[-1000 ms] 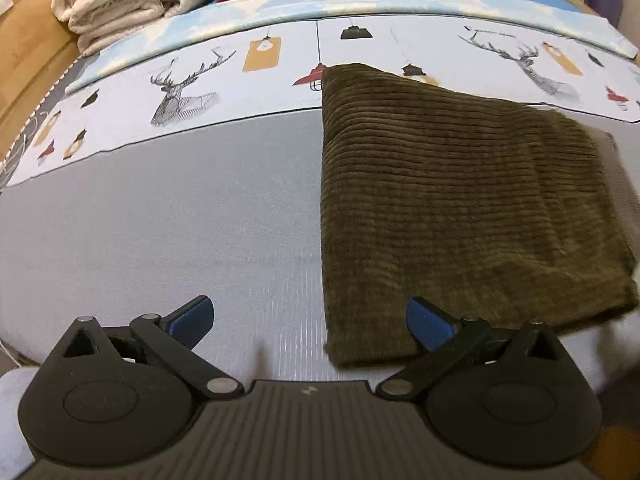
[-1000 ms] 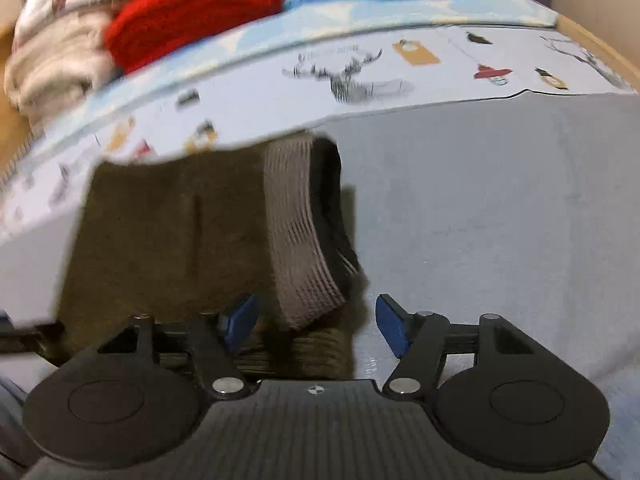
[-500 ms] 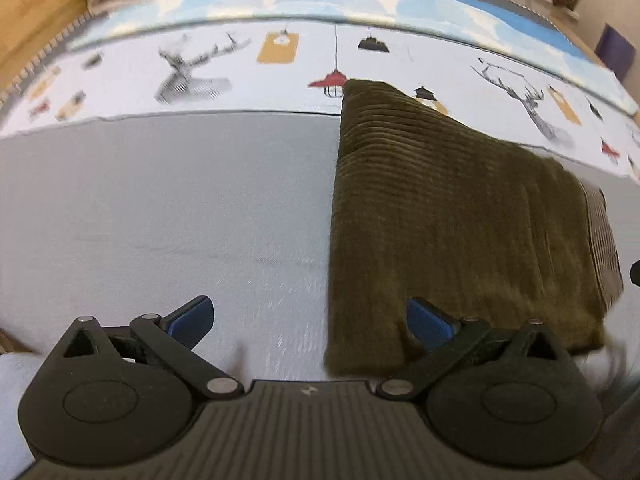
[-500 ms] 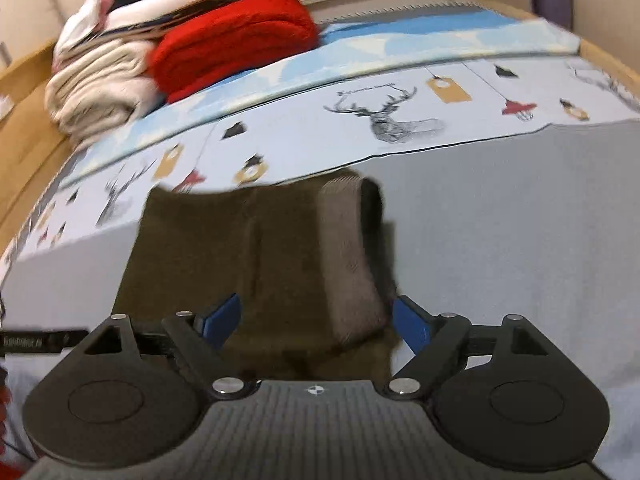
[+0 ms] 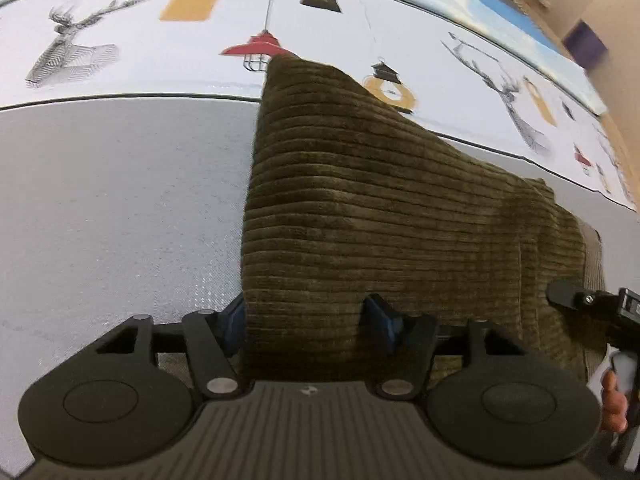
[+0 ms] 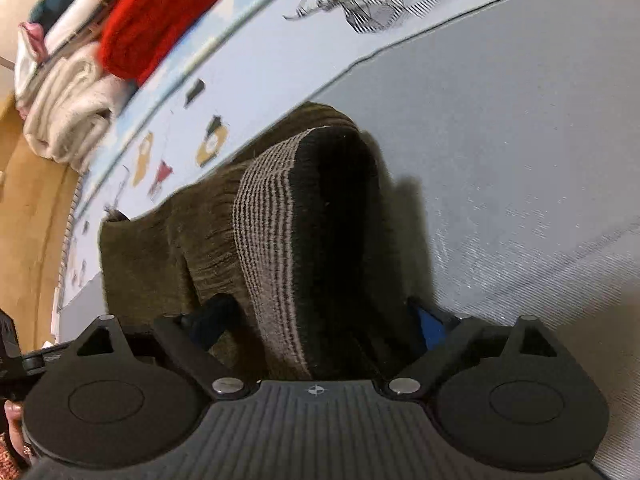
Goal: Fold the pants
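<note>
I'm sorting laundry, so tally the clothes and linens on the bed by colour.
Olive corduroy pants: 1
Red knit: 1
Cream folded blanket: 1
Teal garment: 1
White garment with pink edge: 1
Total: 5

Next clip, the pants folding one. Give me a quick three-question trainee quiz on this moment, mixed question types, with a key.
1. True or false: the olive corduroy pants lie folded on the grey sheet, with their far corner over the printed deer-and-lamp fabric.
2. Multiple choice: which part of the pants sits between the jaws of the right gripper? A) a leg hem B) the ribbed striped waistband C) a pocket flap
3. Fill in: the jaws of the left gripper straddle the near ____ corner of the folded pants.

Key: 1 true; 2 B; 3 left. Both pairs of jaws are spread around the cloth, not clamped.
</note>
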